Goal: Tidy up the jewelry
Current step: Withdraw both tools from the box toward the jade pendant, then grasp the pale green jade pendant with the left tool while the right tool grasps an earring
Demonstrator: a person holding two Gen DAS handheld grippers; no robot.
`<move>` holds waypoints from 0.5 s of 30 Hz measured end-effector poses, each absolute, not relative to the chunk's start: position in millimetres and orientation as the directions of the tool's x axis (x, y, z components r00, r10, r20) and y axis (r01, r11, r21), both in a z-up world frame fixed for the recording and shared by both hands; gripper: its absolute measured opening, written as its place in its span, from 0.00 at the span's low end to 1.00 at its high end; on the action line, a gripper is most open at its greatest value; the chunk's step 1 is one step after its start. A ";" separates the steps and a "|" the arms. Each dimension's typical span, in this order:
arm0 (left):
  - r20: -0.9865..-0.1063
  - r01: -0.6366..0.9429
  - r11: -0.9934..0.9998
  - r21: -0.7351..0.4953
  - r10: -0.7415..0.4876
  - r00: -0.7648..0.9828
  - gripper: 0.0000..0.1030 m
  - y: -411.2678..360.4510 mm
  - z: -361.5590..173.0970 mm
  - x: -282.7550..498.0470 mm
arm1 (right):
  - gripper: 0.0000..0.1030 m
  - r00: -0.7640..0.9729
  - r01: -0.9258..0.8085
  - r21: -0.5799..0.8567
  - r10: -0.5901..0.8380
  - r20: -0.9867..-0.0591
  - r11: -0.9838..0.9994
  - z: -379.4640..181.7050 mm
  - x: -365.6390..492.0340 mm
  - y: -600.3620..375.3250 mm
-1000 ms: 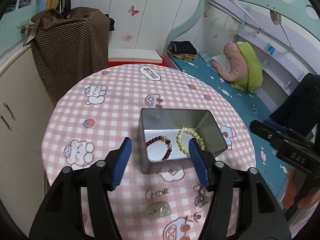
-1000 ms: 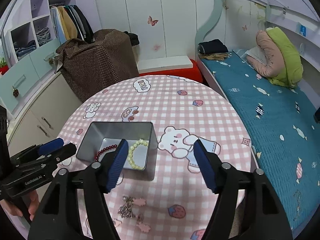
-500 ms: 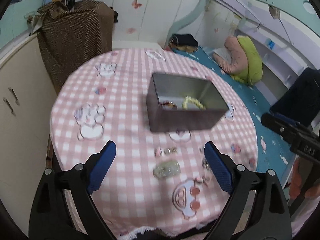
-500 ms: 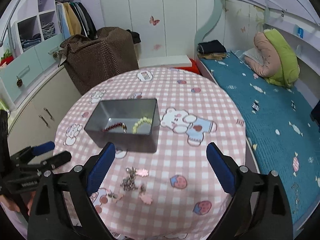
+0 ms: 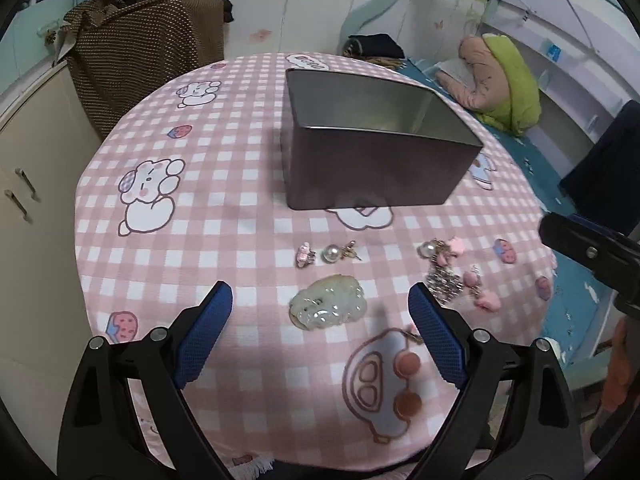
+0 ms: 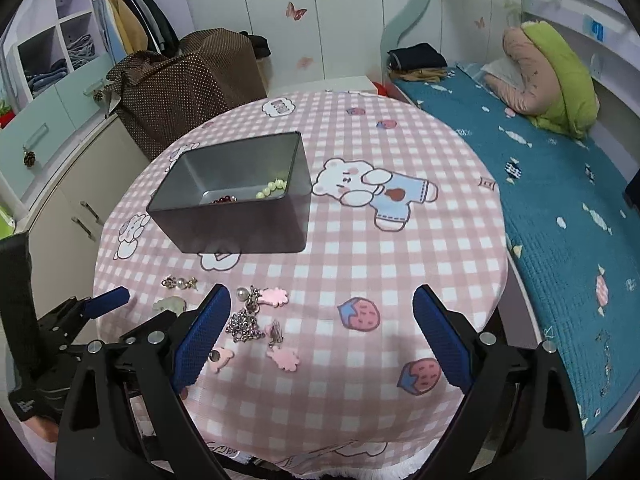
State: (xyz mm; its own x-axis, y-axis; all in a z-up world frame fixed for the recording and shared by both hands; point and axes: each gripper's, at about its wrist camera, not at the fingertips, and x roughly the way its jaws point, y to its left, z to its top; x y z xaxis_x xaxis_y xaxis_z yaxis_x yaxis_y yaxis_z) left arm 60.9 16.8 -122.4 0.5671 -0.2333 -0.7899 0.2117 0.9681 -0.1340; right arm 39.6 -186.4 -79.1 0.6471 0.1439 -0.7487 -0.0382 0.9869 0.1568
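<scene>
A grey metal tin (image 5: 372,168) stands on the pink checked tablecloth (image 5: 224,208). In the right wrist view the tin (image 6: 240,228) holds a dark red bead bracelet (image 6: 224,200) and a pale green one (image 6: 272,189). A pale jade pendant (image 5: 332,306) lies between the wide-open jaws of my left gripper (image 5: 319,300), untouched. A pearl earring (image 5: 332,253) lies just beyond it. My right gripper (image 6: 322,300) is open over bare cloth. A silver chain (image 6: 242,326) and pink charms (image 6: 274,297) lie by its left finger.
The round table's front edge (image 6: 320,452) is just below both grippers. A bed with a teal cover (image 6: 560,200) runs along the right. A brown spotted bag (image 6: 188,92) sits on a cabinet behind the table, and a white cabinet (image 5: 32,184) stands at the left.
Both grippers' jaws have spread wider. Both have sunk toward the table and drawn back from the tin to the loose jewelry near the front edge.
</scene>
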 end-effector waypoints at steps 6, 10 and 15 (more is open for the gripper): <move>-0.812 0.183 0.979 -0.089 -0.178 0.555 0.80 14.4 -131.7 65.0 | 0.86 0.634 -0.069 0.168 0.174 -0.754 0.983 -86.6 42.2 -183.0; -0.810 0.169 0.985 -0.045 -0.135 0.570 0.64 8.8 -133.6 61.7 | 0.86 0.623 -0.069 0.186 0.188 -0.759 0.980 -92.4 44.7 -184.2; -0.805 0.173 0.985 -0.024 -0.122 0.581 0.42 6.7 -132.2 59.9 | 0.86 0.614 -0.081 0.191 0.200 -0.764 0.978 -98.0 45.8 -183.3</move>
